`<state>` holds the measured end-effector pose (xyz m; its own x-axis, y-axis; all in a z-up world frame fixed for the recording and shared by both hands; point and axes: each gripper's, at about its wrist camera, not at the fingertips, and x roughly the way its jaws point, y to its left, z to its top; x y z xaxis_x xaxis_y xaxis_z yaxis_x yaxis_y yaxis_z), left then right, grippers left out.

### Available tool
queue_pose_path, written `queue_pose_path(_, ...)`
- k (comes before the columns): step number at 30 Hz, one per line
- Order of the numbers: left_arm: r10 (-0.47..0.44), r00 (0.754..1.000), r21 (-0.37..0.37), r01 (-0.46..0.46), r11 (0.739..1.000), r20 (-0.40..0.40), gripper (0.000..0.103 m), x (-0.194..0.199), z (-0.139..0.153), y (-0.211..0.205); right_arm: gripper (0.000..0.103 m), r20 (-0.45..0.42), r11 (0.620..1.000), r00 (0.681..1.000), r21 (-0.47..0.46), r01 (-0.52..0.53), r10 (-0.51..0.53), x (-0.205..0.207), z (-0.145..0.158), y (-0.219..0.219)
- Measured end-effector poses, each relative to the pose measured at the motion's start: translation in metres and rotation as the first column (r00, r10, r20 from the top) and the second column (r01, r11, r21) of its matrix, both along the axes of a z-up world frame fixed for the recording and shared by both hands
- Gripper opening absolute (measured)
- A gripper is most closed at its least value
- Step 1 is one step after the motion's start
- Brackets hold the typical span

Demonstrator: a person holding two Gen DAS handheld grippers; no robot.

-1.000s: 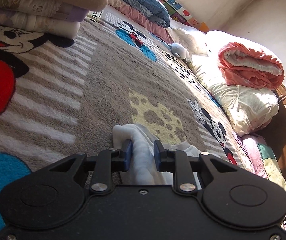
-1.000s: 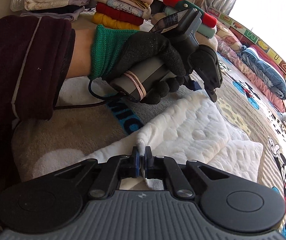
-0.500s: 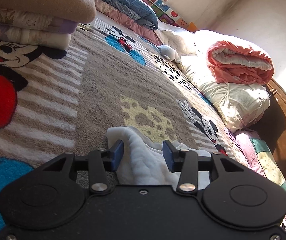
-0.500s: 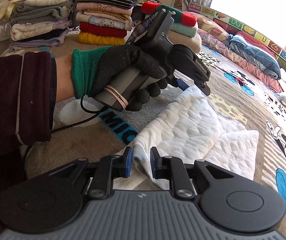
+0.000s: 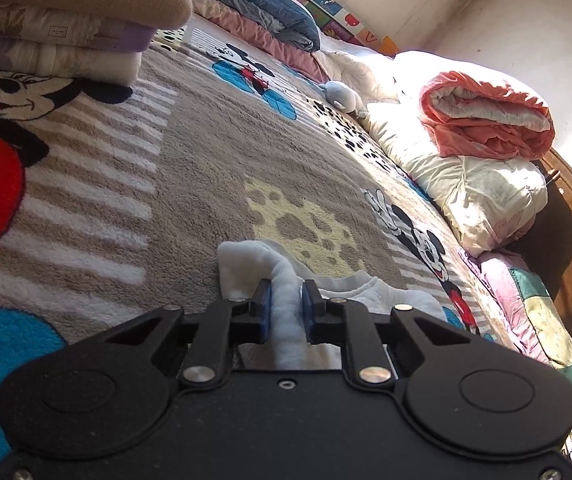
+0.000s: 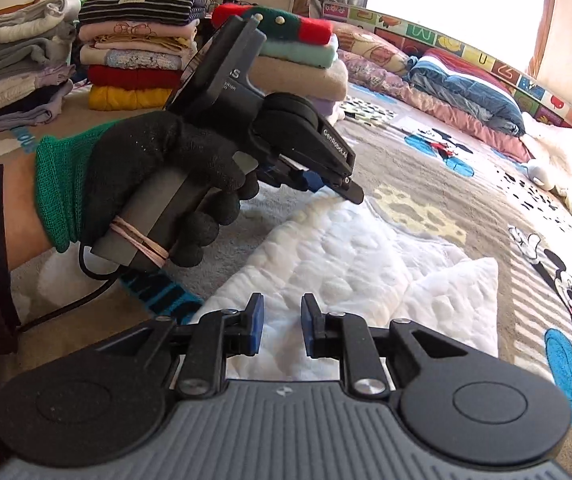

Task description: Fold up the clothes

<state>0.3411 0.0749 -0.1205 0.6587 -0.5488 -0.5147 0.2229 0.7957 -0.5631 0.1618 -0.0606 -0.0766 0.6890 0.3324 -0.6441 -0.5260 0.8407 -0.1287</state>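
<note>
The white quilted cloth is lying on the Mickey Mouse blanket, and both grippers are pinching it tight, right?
Not quite. Only the left gripper is pinching the white cloth, as the left wrist view shows. The right gripper is open, with its fingers apart above the cloth in the right wrist view. The cloth does lie on the Mickey Mouse blanket.

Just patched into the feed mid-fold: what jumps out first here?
The white quilted garment lies partly folded on the Mickey Mouse blanket. The left tool pinches a ridge of its fabric, while the right tool is open over its near edge. Stacks of folded clothes stand behind.
</note>
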Motion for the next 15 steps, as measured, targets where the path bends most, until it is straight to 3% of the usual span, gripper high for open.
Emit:
queue_pose_path(7,0.005,1.0,0.035,-0.005,0.999,-0.012,0.011,0.004,-0.009,-0.005,0.022,-0.037,0.999,0.998,0.004,0.042,-0.042,0.001,-0.021,0.004)
queue_pose_path(11,-0.003,0.999,0.022,0.003,1.0,0.035,0.015,-0.007,0.005,0.003,0.023,-0.033,0.999,0.999,-0.026,0.03,-0.031,-0.001,-0.013,0.008)
queue_pose_path(15,0.022,0.997,-0.015,-0.021,1.0,0.073,0.016,-0.02,0.02,0.024,0.039,0.006,0.999,1.0,-0.028,0.024,-0.024,-0.011,0.001,0.004)
